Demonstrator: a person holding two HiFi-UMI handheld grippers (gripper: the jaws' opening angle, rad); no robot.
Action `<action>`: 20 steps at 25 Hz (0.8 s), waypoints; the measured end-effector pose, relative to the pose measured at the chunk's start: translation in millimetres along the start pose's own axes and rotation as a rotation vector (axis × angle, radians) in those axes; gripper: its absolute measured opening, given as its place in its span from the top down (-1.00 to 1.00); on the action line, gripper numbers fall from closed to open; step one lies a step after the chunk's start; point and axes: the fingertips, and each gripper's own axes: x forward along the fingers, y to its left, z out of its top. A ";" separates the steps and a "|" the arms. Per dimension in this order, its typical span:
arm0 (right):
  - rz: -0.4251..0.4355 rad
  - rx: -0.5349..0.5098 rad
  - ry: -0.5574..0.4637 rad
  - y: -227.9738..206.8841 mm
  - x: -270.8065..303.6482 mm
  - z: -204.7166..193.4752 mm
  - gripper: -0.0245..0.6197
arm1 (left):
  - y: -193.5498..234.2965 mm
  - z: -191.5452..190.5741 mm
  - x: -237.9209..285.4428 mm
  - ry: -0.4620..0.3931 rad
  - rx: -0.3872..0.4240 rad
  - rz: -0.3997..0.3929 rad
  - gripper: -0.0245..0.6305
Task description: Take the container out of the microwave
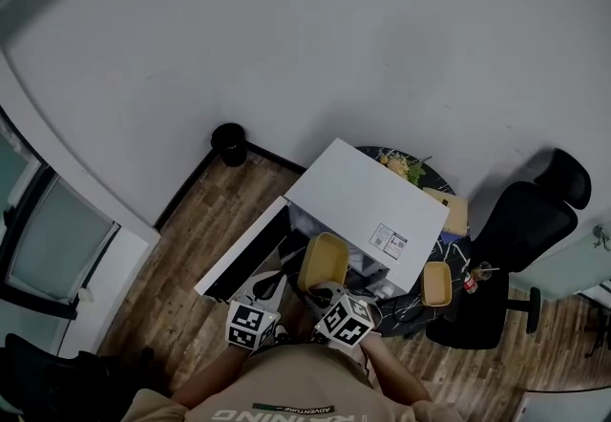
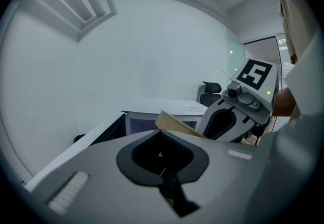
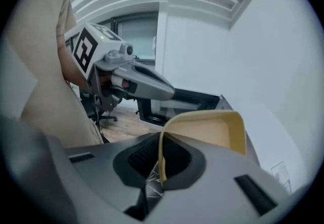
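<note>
In the head view, the yellow container (image 1: 323, 261) hangs in front of the white microwave (image 1: 368, 205), whose door (image 1: 239, 258) swings open to the left. My right gripper (image 3: 159, 167) is shut on the container's rim (image 3: 202, 126), which stands up from its jaws. From the other side my left gripper (image 2: 162, 159) is shut on a thin tan edge of the container (image 2: 174, 121). Seen from above, both grippers (image 1: 272, 291) (image 1: 329, 296) sit close to my body, just below the container. The microwave's inside is mostly hidden.
A second yellow piece (image 1: 436, 284) sits right of the microwave. A dark round table (image 1: 458, 248) bears a plant (image 1: 406, 165) and a cardboard box (image 1: 453, 210). A black office chair (image 1: 535, 220) stands at right, a black bin (image 1: 229, 141) by the wall.
</note>
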 end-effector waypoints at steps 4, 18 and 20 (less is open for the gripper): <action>-0.028 0.016 -0.050 -3.9 -8.0 11.0 0.89 | -1.4 5.3 -0.2 -0.009 0.008 -0.003 0.91; -0.133 0.157 -0.308 -28.5 -47.4 69.5 0.89 | 15.5 53.7 -8.2 -0.101 0.034 -0.009 0.91; -0.140 0.165 -0.287 -26.1 -46.6 66.5 0.89 | 13.4 52.8 -9.1 -0.098 0.032 -0.030 0.91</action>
